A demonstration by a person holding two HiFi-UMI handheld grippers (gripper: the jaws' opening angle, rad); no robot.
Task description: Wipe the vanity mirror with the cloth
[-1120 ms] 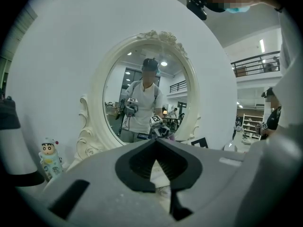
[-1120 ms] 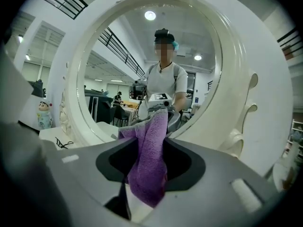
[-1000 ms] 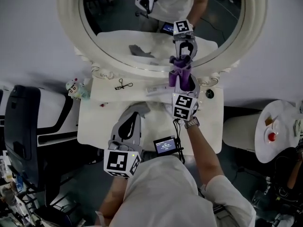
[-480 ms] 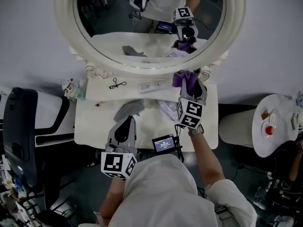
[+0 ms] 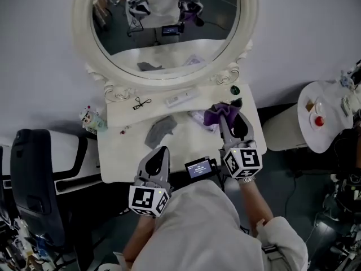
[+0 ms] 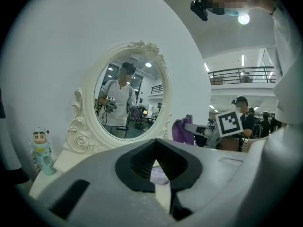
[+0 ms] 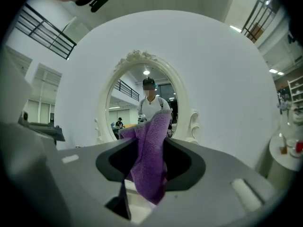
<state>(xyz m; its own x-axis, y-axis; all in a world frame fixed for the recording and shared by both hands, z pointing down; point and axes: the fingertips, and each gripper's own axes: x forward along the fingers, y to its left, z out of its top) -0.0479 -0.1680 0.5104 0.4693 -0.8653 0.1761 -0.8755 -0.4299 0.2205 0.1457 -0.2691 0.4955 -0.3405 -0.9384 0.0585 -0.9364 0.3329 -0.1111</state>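
Right gripper (image 5: 228,113) is clamped on the purple cloth (image 5: 217,115), above the table (image 5: 127,145), well apart from the mirror (image 5: 169,30). Left gripper (image 5: 160,151): jaws together, holding nothing, near the table's front edge.

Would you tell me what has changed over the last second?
The right gripper drew back from the vanity mirror to above the tabletop, jaws shut on the purple cloth throughout. The left gripper stayed low at the front edge, shut and empty; the grey cloth lay untouched.
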